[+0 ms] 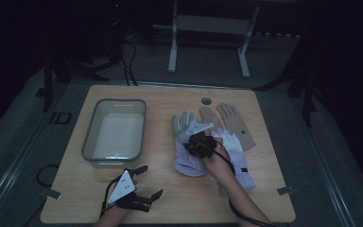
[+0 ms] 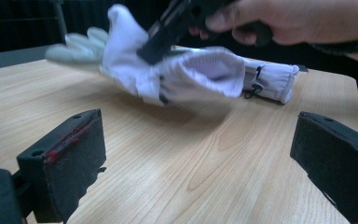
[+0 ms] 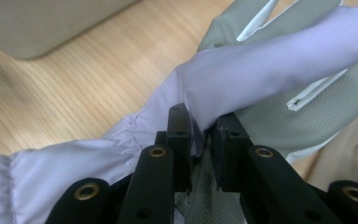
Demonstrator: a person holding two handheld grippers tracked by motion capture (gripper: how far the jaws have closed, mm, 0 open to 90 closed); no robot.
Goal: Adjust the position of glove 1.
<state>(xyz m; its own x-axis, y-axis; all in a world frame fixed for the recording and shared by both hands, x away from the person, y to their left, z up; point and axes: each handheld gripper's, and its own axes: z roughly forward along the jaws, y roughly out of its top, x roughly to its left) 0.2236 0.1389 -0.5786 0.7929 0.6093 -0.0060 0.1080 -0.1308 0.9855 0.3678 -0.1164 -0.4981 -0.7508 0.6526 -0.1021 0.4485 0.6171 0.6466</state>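
A lavender glove (image 1: 187,160) with grey fingers lies right of the table's middle, and my right gripper (image 1: 194,142) is shut on a fold of its fabric. In the right gripper view the jaws of that gripper (image 3: 200,135) pinch the lavender cloth of the glove (image 3: 270,60). The left gripper view shows the glove (image 2: 191,74) raised a little off the wood, blurred, under the other gripper (image 2: 168,30). A second lavender glove (image 1: 240,158) lies flat beside it. My left gripper (image 1: 152,181) stands open near the front edge, its own view (image 2: 198,163) showing nothing between the jaws.
A clear plastic bin (image 1: 90,137) sits at the table's left, its corner (image 3: 51,23) close to the held glove. A pair of tan gloves (image 1: 231,120) lies at the back right. A small round hole (image 1: 206,100) marks the table's far edge.
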